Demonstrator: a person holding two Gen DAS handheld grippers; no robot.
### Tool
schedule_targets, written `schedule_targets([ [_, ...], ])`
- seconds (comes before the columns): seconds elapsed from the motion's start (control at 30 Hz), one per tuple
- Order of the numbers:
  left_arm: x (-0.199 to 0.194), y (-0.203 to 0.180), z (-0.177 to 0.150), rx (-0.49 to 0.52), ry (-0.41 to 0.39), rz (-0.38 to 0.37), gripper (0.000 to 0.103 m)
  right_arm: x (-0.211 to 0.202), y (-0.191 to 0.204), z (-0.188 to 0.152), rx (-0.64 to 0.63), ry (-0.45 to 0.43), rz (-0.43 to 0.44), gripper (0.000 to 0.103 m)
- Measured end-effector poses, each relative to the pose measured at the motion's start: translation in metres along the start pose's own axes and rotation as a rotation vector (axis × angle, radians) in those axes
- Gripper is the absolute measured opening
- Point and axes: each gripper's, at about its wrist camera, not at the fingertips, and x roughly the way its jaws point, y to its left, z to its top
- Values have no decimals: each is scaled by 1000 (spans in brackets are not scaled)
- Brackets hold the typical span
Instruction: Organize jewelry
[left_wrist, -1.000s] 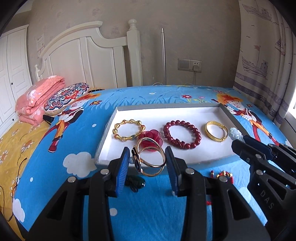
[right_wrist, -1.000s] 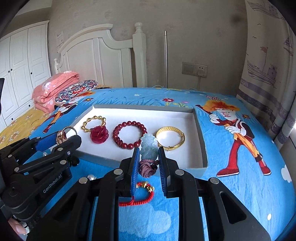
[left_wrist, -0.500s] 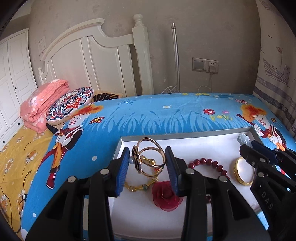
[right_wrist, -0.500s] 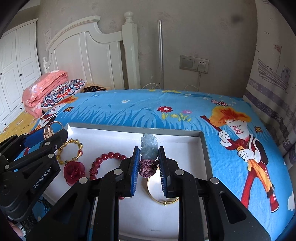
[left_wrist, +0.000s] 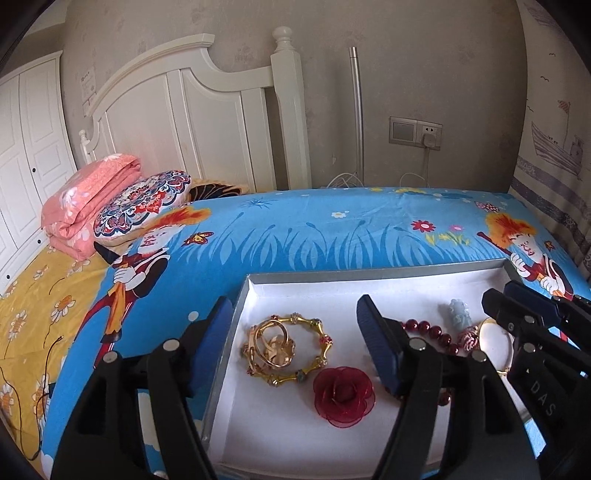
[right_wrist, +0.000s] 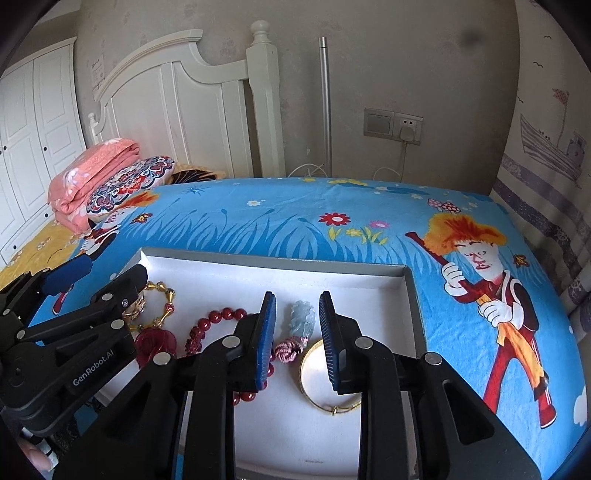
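Between the just-parted right tongs (right_wrist: 297, 325) lies the jade pendant (right_wrist: 303, 320) — released, long axis seemingly pointing away — left tongs (left_wrist: 295, 325) agape.

Glossy gold metal bangle (right_wrist: 325, 391); matt tray (right_wrist: 415, 314)

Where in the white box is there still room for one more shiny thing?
The far strip of the white tray is bare, behind the pale jade pendant. The near floor is bare too, in front of the red fabric rose. The middle is crowded: gold beaded bracelet, red bead bracelet, plain gold bangle.
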Motion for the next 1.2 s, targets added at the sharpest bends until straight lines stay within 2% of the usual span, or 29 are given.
schedule_targets([
  [0.07, -13, 3, -5, 4, -24, 16, 80, -12, -2, -8, -10, -11, 9, 33],
  [0.27, -55, 16, -33, -39, -36, 13, 92, -44, -18, -38, 29, -11, 23, 36],
  [0.47, -94, 25, -82, -38, -66, 14, 92, -68, -22, -81, 45, 12, 27, 39],
  [0.6, -116, 26, -112, -14, -100, 17, 92, -84, -21, -106, 59, -9, 27, 41],
  [0.97, -124, 31, -179, -16, -67, -4, 93, -98, -12, -145, 66, -27, -2, 41],
  [1.2, -125, 21, -190, 42, -86, -6, 93, -92, -2, -149, 68, -11, 3, 41],
])
